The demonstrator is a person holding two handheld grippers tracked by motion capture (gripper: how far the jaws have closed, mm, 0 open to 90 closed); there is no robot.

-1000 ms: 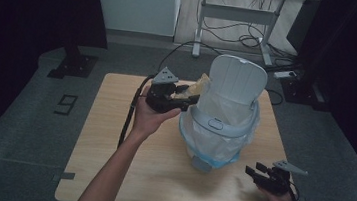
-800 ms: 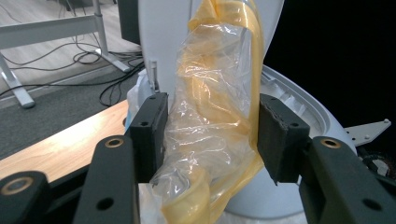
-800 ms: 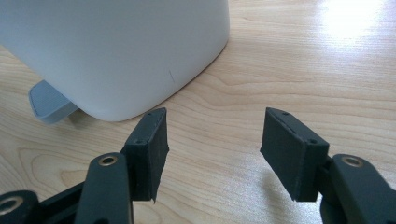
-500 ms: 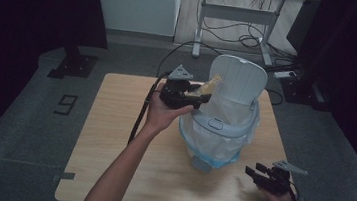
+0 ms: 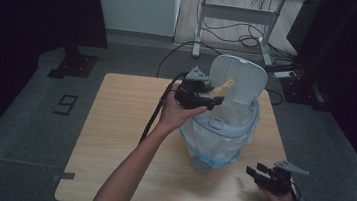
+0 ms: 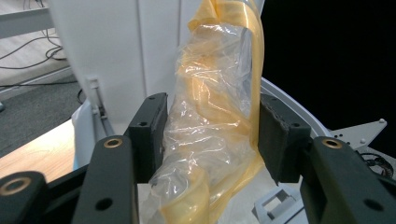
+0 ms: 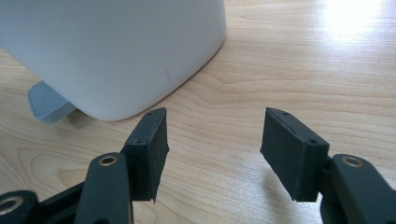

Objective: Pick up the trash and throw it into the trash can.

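One bin (image 5: 223, 130), one crumpled wrapper (image 6: 215, 116), one table (image 5: 112, 139), two claws.

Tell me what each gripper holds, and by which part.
Left gripper clamps a crumpled yellowish plastic wrapper around its middle, over the bin. Right gripper holds nothing.

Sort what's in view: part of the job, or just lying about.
In the job:
left gripper, shut on the yellow wrapper
bin, lid up

Lying about:
right gripper, open on the table
desk
cables
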